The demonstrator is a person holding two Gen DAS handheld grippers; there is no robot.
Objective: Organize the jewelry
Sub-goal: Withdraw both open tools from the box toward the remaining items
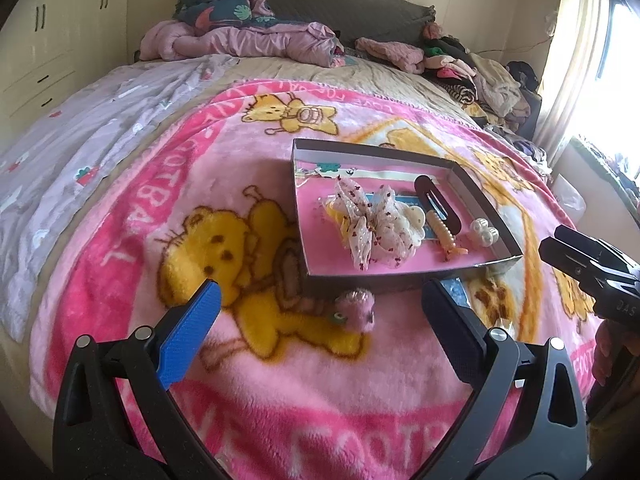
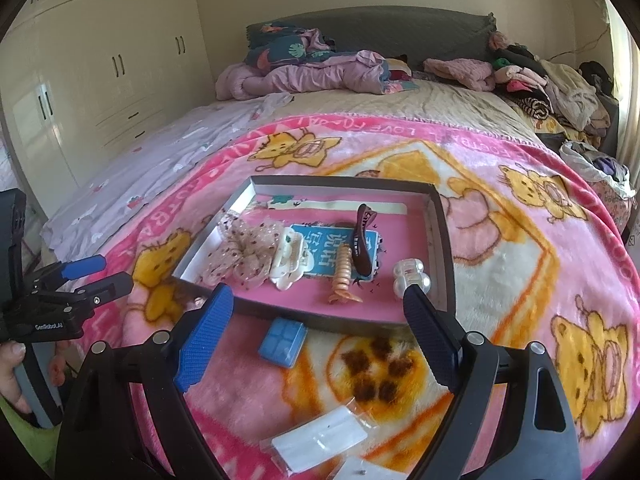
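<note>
On the bed, left wrist view first: the left gripper [image 1: 320, 312] hovers over the pink cartoon blanket [image 1: 248, 400] with its fingers wide apart and nothing between them, angled down toward a small pink fuzzy hair piece [image 1: 356, 310] that lies loose on the blanket just in front of the shallow box [image 1: 408, 280]. Likely that's the next pick, since it sits outside the box while most of the accessories are already in it. Inside the box: a sheer floral scrunchie [image 1: 370, 228], a cream claw clip [image 1: 414, 218], a pearl-beaded clip [image 1: 440, 232], a dark barrette [image 1: 434, 202] and a small pearl clip [image 1: 484, 232], laid side by side on the pink liner, probably so each stays visible. The other gripper's dark body enters at the right edge, off to the side of the box. Right wrist view: the right gripper [image 2: 316, 332] also has its fingers spread wide and empty, poised above the box's near wall [image 2: 320, 320]. A blue square case [image 2: 282, 342] rests on the blanket just outside that wall, between the fingers' line of sight, so it looks like this hand's candidate. Clear plastic packets [image 2: 320, 440] lie nearer the camera, still unsorted. The left gripper shows at the left edge, held by a hand [image 2: 10, 364], jaws parted. Sorting looks mostly done, with a few strays left outside.
</note>
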